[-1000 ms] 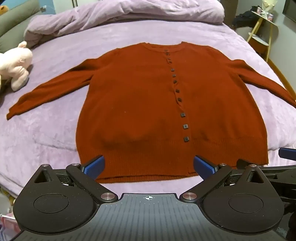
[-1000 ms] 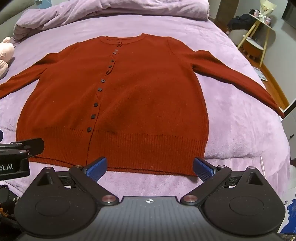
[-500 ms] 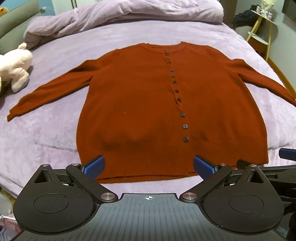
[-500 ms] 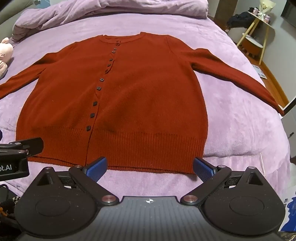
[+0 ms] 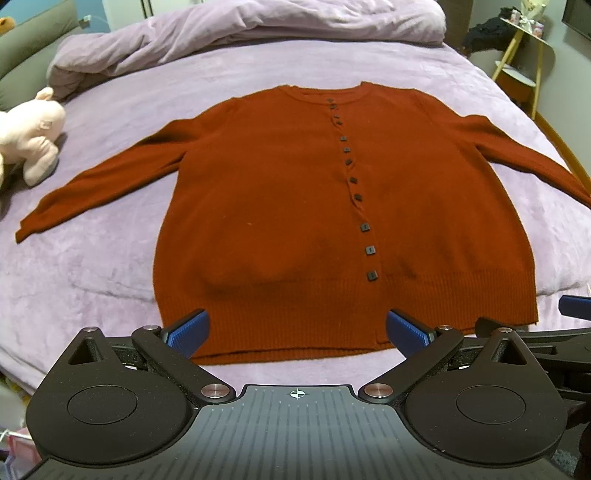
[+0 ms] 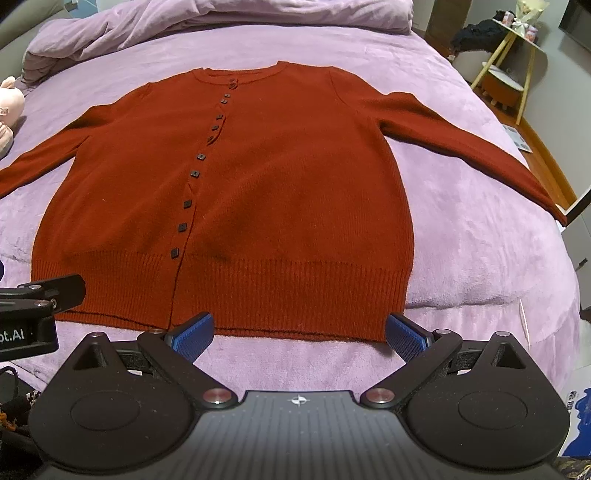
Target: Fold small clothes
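A rust-red buttoned cardigan [image 5: 280, 206] lies flat and face up on the purple bed, both sleeves spread out; it also shows in the right wrist view [image 6: 288, 192]. My left gripper [image 5: 297, 332] is open and empty, just above the left half of the ribbed hem. My right gripper [image 6: 299, 332] is open and empty, over the hem's right half, at the near bed edge. Each gripper shows at the edge of the other's view.
The purple bed cover [image 5: 92, 266] has a bunched duvet [image 5: 229, 33] at the far end. A pink plush toy [image 5: 35, 133] lies left of the left sleeve. A yellow-legged side table [image 6: 506, 70] and floor lie off the bed's right side.
Both views have crept slightly forward toward the cardigan's hem. The cardigan has not moved and both grippers stay open.
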`<state>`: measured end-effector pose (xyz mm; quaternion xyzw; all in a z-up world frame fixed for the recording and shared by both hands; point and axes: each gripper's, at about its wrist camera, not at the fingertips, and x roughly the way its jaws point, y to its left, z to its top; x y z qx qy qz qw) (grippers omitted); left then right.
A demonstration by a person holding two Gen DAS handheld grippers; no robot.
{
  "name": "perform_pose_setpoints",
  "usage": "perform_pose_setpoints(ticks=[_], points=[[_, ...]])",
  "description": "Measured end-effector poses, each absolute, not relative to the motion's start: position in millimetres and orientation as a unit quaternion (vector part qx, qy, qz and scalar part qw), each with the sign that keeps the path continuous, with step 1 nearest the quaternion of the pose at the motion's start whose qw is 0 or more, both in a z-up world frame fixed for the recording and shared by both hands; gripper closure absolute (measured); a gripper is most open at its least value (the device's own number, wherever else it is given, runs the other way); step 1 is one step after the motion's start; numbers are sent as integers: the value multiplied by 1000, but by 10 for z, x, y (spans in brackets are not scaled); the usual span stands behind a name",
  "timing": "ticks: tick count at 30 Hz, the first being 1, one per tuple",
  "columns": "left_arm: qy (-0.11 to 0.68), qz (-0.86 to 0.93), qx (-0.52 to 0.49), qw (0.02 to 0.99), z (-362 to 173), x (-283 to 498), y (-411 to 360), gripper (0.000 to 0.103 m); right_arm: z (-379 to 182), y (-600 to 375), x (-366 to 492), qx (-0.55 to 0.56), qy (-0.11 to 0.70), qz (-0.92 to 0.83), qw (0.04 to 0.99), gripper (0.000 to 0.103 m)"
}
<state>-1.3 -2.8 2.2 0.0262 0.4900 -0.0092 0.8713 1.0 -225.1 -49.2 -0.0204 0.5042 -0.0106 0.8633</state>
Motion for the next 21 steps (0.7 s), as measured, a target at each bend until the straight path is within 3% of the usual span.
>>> perform_pose_setpoints(ticks=[21], points=[[491, -11, 28, 870, 6, -13, -39, 0, -488, -2265, 2, -15, 503, -12, 864, 4]])
